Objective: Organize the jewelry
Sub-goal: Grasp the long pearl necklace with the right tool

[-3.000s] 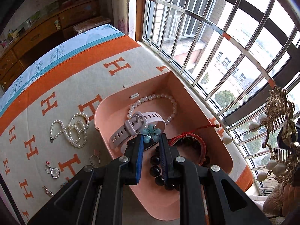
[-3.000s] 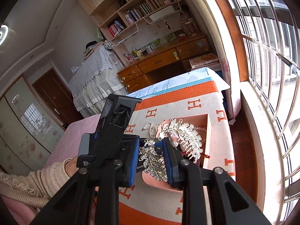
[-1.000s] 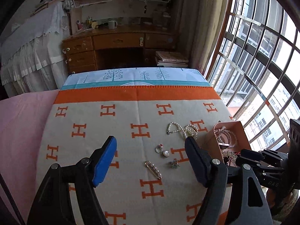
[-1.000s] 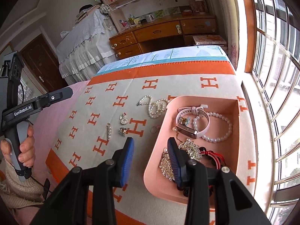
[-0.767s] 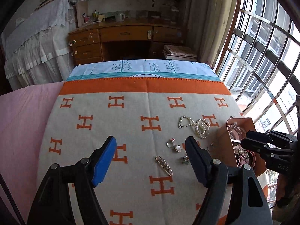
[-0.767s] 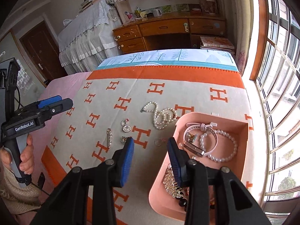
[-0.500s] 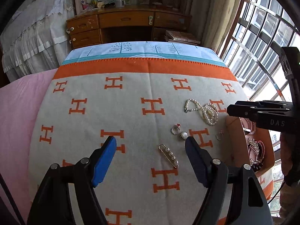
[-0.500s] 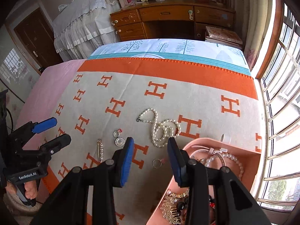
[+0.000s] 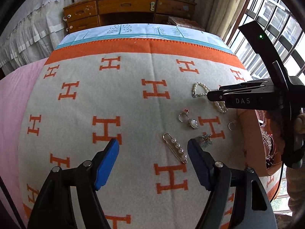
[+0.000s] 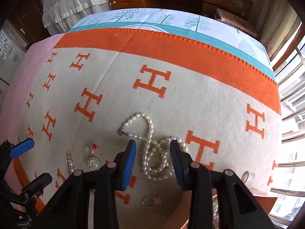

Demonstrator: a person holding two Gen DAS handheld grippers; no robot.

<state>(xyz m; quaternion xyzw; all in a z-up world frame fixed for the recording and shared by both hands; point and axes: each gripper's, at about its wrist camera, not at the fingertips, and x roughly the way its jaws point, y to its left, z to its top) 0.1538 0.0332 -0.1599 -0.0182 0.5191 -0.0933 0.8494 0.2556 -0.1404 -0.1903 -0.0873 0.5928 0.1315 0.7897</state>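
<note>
On the orange-and-cream H-pattern blanket [image 9: 133, 103] lies a pearl necklace [image 10: 150, 127]. My right gripper [image 10: 152, 145] points down over it. Its jaws are closing with the coiled strand between them, and the pads stand clear of the pearls. In the left wrist view the right gripper [image 9: 213, 96] covers part of the necklace [image 9: 194, 89]. My left gripper [image 9: 153, 145] is open wide above the blanket. A gold pearl pin [image 9: 175, 147] lies between its fingers, nearer the right one. The pink tray [image 9: 249, 139] holds several pieces at the right.
Loose on the blanket are a red-stone ring [image 9: 184, 116], a round white pendant [image 9: 193, 123], a small ring [image 9: 231, 126] and a bluish ornament [image 9: 205, 140]. A pink-stone ring [image 10: 151, 201] lies by the tray corner [image 10: 190, 210]. A wooden desk [image 9: 129, 5] and barred windows [image 9: 276, 19] stand beyond.
The right gripper has swung left from above the tray and dropped over the pearl necklace. The left gripper has sunk toward the blanket, bringing the pearl pin between its fingers.
</note>
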